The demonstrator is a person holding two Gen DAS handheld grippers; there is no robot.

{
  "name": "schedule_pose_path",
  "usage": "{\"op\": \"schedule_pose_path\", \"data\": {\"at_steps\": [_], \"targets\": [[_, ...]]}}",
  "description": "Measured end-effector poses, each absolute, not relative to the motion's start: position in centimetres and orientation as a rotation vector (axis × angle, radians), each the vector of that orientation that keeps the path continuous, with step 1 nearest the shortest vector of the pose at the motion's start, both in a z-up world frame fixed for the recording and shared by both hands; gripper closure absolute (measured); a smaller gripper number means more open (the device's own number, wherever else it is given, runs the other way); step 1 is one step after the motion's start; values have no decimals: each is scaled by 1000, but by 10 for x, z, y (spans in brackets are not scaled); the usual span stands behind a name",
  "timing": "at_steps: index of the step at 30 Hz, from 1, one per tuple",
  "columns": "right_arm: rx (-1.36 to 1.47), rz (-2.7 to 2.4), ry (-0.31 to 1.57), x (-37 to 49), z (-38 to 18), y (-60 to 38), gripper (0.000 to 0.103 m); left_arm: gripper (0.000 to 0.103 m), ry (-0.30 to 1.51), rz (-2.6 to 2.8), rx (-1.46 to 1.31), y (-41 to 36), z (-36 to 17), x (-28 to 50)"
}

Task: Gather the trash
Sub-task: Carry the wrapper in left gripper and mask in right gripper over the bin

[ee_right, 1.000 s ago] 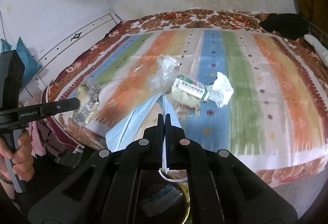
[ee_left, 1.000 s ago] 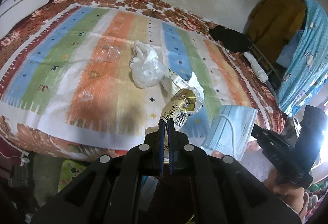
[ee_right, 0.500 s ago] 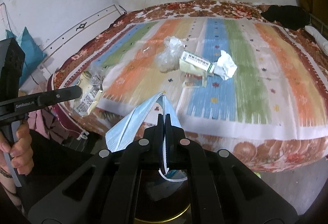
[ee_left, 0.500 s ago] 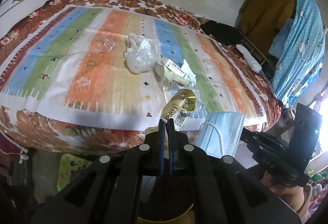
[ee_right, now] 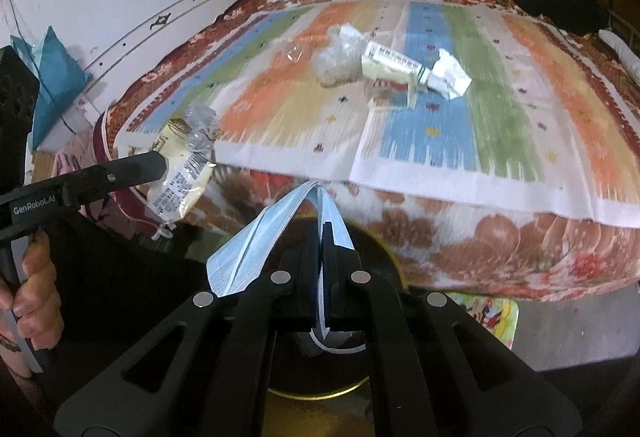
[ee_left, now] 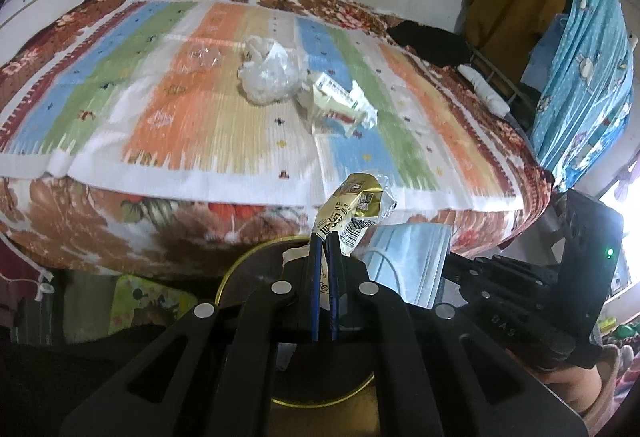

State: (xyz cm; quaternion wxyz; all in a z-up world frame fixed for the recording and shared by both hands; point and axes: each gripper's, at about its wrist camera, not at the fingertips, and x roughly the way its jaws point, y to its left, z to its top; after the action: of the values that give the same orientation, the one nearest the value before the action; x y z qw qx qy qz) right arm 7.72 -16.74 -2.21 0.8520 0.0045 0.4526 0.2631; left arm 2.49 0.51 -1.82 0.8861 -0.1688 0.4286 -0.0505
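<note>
My left gripper (ee_left: pixel 324 237) is shut on a crumpled yellow snack wrapper (ee_left: pixel 356 209), which also shows in the right wrist view (ee_right: pixel 180 173). My right gripper (ee_right: pixel 322 225) is shut on a blue face mask (ee_right: pixel 272 237), also seen in the left wrist view (ee_left: pixel 412 261). Both are held off the bed's front edge, above a dark round bin with a gold rim (ee_left: pixel 248 261), (ee_right: pixel 380 249). On the striped bedspread (ee_left: pixel 180 117) lie a clear plastic bag (ee_left: pixel 268 77), a white carton (ee_left: pixel 332 97) and crumpled paper (ee_right: pixel 450 75).
A clear plastic piece (ee_left: pixel 206 57) lies on the bed left of the bag. A black cloth (ee_left: pixel 428 45) sits at the bed's far right corner. Blue printed fabric (ee_left: pixel 588 57) hangs at right. A colourful mat (ee_right: pixel 488 313) lies on the floor by the bin.
Both grippers have pulled back from over the bed and lowered, each still holding its item. The gold-rimmed bin has come into view below them.
</note>
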Motion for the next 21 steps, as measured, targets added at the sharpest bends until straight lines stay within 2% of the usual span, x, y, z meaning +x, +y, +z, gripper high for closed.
{"op": "schedule_pose_path", "data": {"at_steps": [10, 21], "targets": [[-2, 477, 1079, 61, -62, -158, 102, 100, 981, -58, -270, -20, -44, 9], [8, 459, 1152, 71, -79, -156, 102, 99, 1096, -2, -272, -25, -71, 16]]}}
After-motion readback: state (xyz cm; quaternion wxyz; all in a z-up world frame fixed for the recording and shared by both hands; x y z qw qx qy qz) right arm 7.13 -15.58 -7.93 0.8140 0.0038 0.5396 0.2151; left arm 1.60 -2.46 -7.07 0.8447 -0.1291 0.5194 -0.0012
